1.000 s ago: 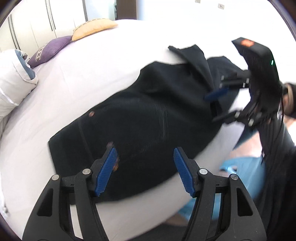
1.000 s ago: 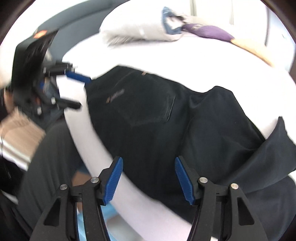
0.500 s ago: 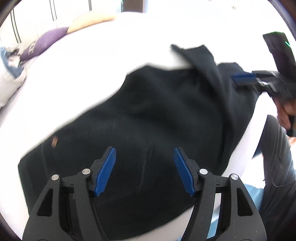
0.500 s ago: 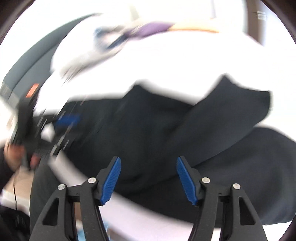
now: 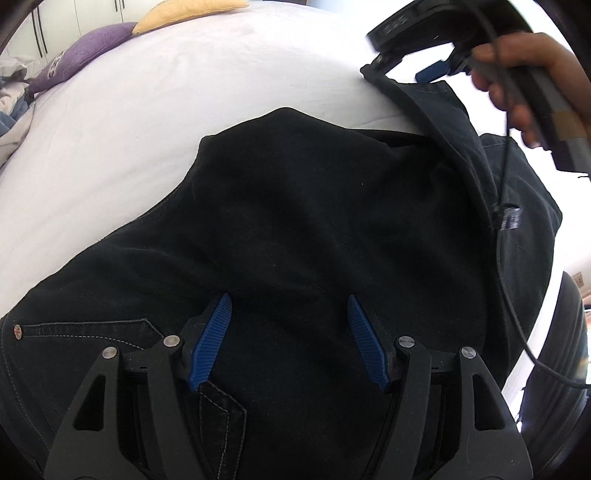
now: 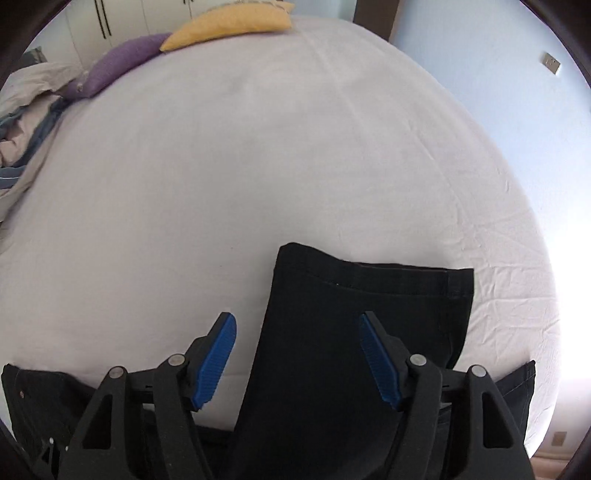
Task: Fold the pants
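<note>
Black pants [image 5: 314,221] lie spread on a white bed [image 5: 147,110]. My left gripper [image 5: 290,338] is open and empty, low over the seat and pocket area. One pant leg runs up to the right, where the right gripper [image 5: 436,70] shows near its hem. In the right wrist view my right gripper [image 6: 297,358] is open over that leg's hemmed end [image 6: 369,295]; the cloth lies between the jaws, not pinched. A second hem [image 6: 517,384] shows at the lower right.
A purple pillow [image 6: 118,66] and a yellow pillow [image 6: 229,26] lie at the bed's far end, with a rumpled blanket [image 6: 18,122] at the left. The bed's right edge [image 6: 535,258] meets a pale blue wall. A cable [image 5: 509,295] hangs from the right gripper.
Both grippers have moved in closer over the pants. The right gripper has swung from the trouser body to the hem of the folded-up leg. Both stay open.
</note>
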